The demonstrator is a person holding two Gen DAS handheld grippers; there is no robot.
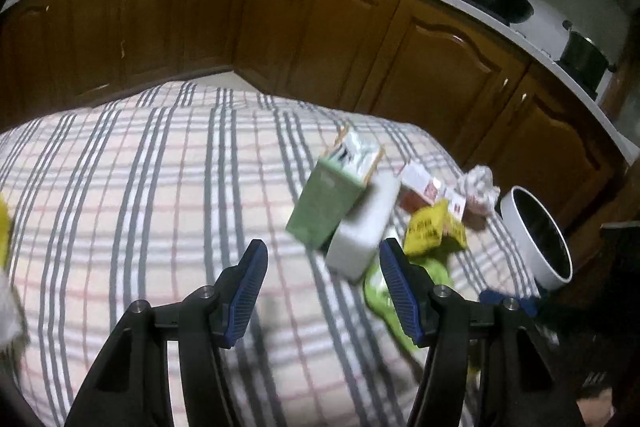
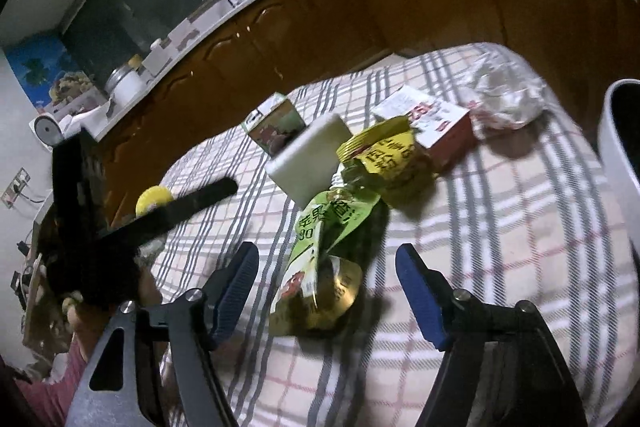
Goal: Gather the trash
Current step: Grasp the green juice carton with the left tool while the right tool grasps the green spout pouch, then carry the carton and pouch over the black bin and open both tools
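A heap of trash lies on the checked tablecloth: a green carton, a white box, a red-and-white box, a yellow wrapper, a green wrapper and a crumpled plastic wad. My left gripper hangs open just short of the white box, with nothing between its pads. In the right wrist view my right gripper is open and straddles the green wrapper; its pads stand clear of the wrapper. The white box and yellow wrapper lie beyond.
A white bin with a dark inside stands at the table's right edge, also the white bin in the right wrist view. A yellow round object sits at the left. Brown kitchen cabinets run behind the table.
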